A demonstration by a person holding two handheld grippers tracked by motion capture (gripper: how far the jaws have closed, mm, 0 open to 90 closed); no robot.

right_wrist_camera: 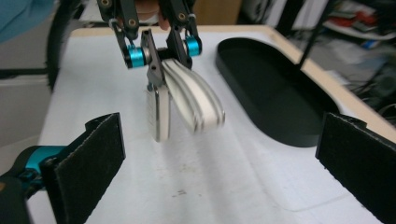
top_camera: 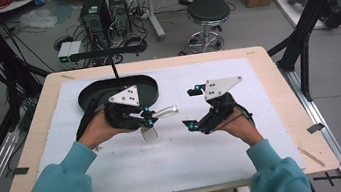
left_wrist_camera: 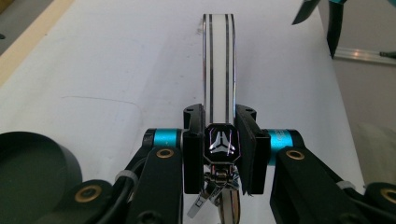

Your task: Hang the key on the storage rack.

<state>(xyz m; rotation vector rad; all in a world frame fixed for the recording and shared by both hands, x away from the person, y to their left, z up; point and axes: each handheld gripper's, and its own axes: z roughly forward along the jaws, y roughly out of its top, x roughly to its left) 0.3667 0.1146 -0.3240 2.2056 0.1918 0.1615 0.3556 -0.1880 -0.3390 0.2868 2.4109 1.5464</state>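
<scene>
Item 1: left gripper [top_camera: 147, 118], one. Jaws clamped together on the hinge end of a white watch strap [left_wrist_camera: 218, 65]; in the left gripper view the two black pads pressed the strap from either side, with a dark emblem plate seated between them.

Item 2: white watch strap, one. It bore two thin dark stripes running lengthwise. It was held above the white mat [top_camera: 176, 150], jutting from the left gripper toward the right gripper, as the high view showed [top_camera: 166, 111]. In the right gripper view it sloped downward and was blurred at its free end [right_wrist_camera: 196, 105].

Item 3: silver clasp [right_wrist_camera: 158, 114], one. It hung downward from the clamped end of the strap, just beside the strap and clear of the mat.

Item 4: right gripper [top_camera: 194, 107], one. Its jaws stood wide apart with nothing between them, well short of the strap; the right gripper view showed the two black pads at the left and right edges.

Item 5: black oval tray [top_camera: 92, 92], one. It lay on the mat behind the left gripper, at the far left of the table.

Item 6: wooden table [top_camera: 279, 91], one, covered by one white mat.
</scene>
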